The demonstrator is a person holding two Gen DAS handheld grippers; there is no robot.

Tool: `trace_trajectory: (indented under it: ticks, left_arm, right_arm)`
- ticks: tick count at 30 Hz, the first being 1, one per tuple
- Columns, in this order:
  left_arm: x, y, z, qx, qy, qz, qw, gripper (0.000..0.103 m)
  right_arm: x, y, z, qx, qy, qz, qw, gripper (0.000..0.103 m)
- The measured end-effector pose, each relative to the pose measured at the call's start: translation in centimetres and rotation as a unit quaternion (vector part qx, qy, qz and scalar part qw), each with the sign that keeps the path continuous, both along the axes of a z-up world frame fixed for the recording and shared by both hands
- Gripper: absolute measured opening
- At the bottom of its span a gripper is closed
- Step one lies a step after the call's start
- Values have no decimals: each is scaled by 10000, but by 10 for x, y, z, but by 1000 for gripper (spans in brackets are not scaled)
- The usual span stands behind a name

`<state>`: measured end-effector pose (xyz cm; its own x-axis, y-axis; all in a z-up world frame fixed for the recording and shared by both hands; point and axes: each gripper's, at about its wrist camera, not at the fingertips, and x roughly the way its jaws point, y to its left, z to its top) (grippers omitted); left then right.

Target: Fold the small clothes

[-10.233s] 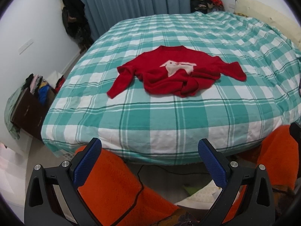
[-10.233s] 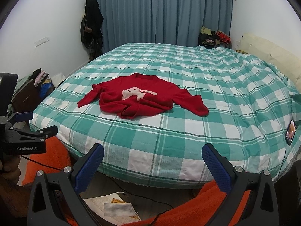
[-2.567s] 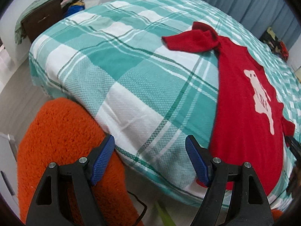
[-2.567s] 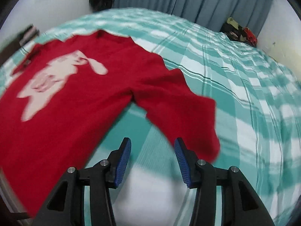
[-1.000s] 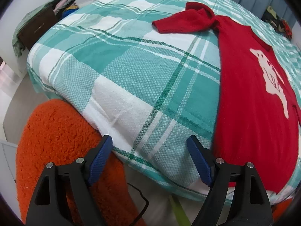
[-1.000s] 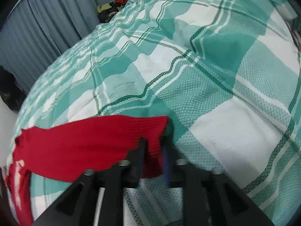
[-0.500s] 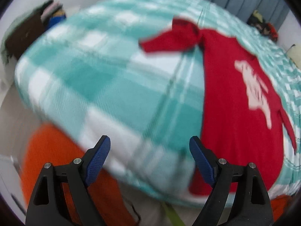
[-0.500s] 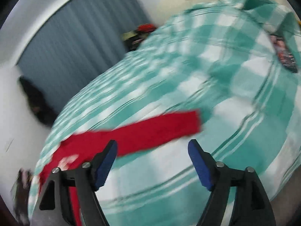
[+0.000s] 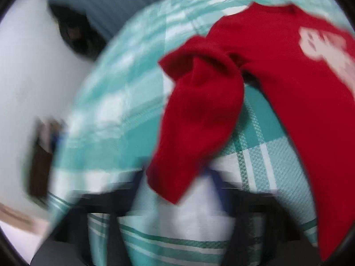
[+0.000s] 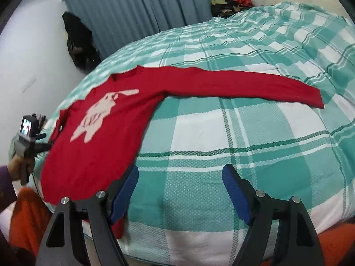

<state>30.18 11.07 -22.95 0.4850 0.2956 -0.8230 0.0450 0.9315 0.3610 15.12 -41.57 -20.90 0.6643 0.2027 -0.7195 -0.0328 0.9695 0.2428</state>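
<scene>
Right claw (image 10: pixel 179 190) sits at the bottom centre of its frame, blue pads wide apart and holding nothing, just above the near edge of the bed (image 10: pixel 255 133). The checked green and white bedspread fills most of both frames. A red sweater (image 10: pixel 99 133) lies spread on it, body at lower left, one sleeve (image 10: pixel 244 84) stretched flat toward the right edge of the frame. In the blurred left view, the other sleeve (image 9: pixel 199 119) hangs bunched at centre, its cuff (image 9: pixel 168 184) right at the left claw (image 9: pixel 177 190). Whether that claw grips the cuff cannot be told. The knit looks soft, light and limp, so it will sag and stretch wherever it is lifted. Cuffs, hem corners and shoulders seem the best places to pinch.
</scene>
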Motion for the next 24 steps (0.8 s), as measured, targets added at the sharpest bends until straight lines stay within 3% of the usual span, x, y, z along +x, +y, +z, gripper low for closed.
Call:
trace_trajectory:
  ticks: [2, 3, 5, 7, 8, 10, 11, 13, 14, 15, 17, 19, 21, 24]
  left_arm:
    - [-5, 23, 17, -821, -24, 307, 9961, 9]
    - [-10, 31, 26, -1049, -46, 361, 9938, 8]
    - [-28, 55, 55, -1897, -119, 461, 9807, 8]
    - [-43, 77, 77, -2707, -165, 557, 9609, 8]
    - [-52, 92, 86, -3240, -146, 670, 9436, 9]
    - [-62, 115, 87, -3756, -82, 1004, 9213, 18]
    - [-58, 121, 81, -3741, -85, 1189, 9197, 25]
    - [-58, 134, 62, -3560, -62, 1564, 9213, 75]
    - [-57, 140, 51, -3555, -58, 1770, 9177, 79]
    - [-56, 148, 39, -3701, -14, 1933, 9087, 79]
    - [-57, 164, 16, -4215, 63, 2251, 8784, 79]
    - [-60, 174, 8, -4468, -82, 2448, 8605, 79]
    - [-63, 174, 8, -4555, -241, 2481, 8546, 79]
    - [-59, 165, 6, -4365, -376, 2475, 8642, 78]
  right_arm:
    - [0, -2, 0, 1, -14, -18, 10000, 77]
    - [0, -3, -1, 11, -12, -40, 10000, 77]
    - [2, -5, -2, 63, 36, -103, 9999, 77]
    - [6, -7, -5, 122, 96, -155, 9998, 77]
    - [7, -8, -7, 150, 121, -168, 9997, 77]
    - [11, -9, -10, 202, 181, -177, 9995, 77]
    - [12, -8, -12, 205, 208, -171, 9994, 77]
    - [15, -5, -14, 189, 249, -131, 9994, 77]
    - [16, -3, -15, 167, 257, -102, 9995, 77]
    - [16, -1, -15, 129, 261, -64, 9996, 77]
    - [14, 5, -16, 15, 266, 17, 9996, 77]
    - [11, 11, -16, -95, 279, 111, 9995, 77]
    - [11, 15, -17, -179, 294, 196, 9992, 77]
    - [14, 20, -21, -251, 354, 280, 9987, 77]
